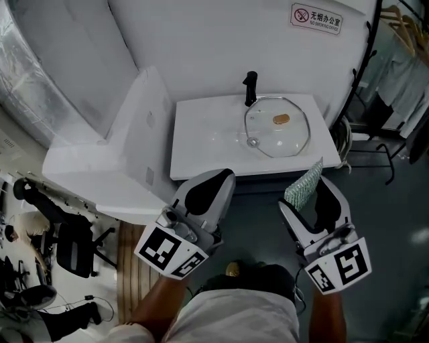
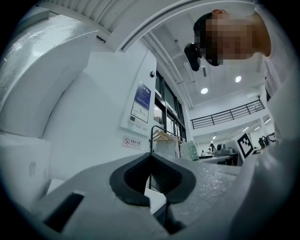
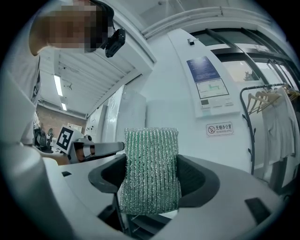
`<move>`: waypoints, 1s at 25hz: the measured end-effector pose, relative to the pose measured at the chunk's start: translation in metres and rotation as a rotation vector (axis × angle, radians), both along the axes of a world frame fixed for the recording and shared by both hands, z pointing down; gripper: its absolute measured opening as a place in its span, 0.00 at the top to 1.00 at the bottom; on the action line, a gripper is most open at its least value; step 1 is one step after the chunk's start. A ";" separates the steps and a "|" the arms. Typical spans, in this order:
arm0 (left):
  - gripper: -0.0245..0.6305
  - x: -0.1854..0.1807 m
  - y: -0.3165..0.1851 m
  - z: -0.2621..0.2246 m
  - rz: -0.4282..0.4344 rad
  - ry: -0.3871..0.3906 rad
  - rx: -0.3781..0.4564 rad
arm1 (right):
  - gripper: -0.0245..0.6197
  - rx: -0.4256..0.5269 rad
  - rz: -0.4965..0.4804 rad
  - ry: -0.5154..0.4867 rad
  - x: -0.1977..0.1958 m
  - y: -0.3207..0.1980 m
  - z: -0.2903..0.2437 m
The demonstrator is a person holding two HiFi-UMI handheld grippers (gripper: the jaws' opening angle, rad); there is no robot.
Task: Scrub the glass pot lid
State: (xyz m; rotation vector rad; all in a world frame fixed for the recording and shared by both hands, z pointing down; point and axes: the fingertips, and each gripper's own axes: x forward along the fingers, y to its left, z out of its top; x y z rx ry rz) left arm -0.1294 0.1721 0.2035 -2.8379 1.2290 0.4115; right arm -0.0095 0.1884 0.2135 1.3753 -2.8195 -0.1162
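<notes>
Currently the sink [image 1: 201,144] holds the glass lid [image 1: 277,130]; right tool [image 1: 313,189] clamps a sponge [image 3: 150,168]

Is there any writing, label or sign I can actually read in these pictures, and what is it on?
"无烟办公室", beside a no-smoking symbol: red-bordered white sign on the white wall.
Smaller English line under it: too small to read for sure.
Blue-and-white poster on the same wall: print too small to read.
Black-and-white square markers: patterns, not words.
</notes>
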 end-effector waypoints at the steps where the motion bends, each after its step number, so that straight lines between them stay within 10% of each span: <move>1: 0.94 -0.002 -0.005 0.001 0.001 0.004 -0.004 | 0.45 0.001 0.002 0.002 -0.001 -0.004 -0.001; 25: 0.94 0.029 -0.173 0.032 -0.065 -0.042 -0.091 | 0.45 -0.022 -0.023 -0.012 0.049 -0.183 0.015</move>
